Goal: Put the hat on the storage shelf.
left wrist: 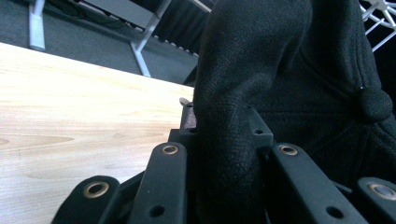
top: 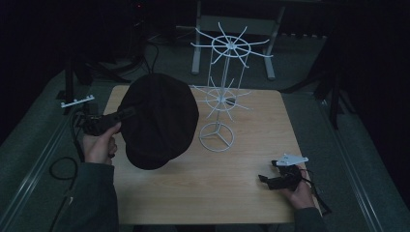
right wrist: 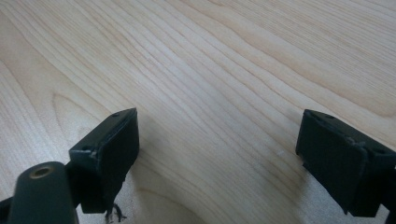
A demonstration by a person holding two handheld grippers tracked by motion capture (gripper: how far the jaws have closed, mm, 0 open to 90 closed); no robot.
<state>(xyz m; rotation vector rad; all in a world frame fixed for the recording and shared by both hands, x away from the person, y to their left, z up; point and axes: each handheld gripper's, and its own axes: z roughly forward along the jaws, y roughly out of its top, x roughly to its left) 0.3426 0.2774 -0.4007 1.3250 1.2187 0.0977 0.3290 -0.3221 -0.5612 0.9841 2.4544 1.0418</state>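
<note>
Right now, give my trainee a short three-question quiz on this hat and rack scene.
1. True or false: the left gripper has its fingers pinched on the black hat.
2. What stands on the table just to the right of the hat in the high view? A) a white wire rack B) a red bucket C) a stack of plates
3. In a word, are the right gripper's fingers open or shut?

Key:
1. True; in the left gripper view the fabric is squeezed between the fingers.
2. A, the white wire rack.
3. Open, with bare table wood between them and nothing held.
</note>
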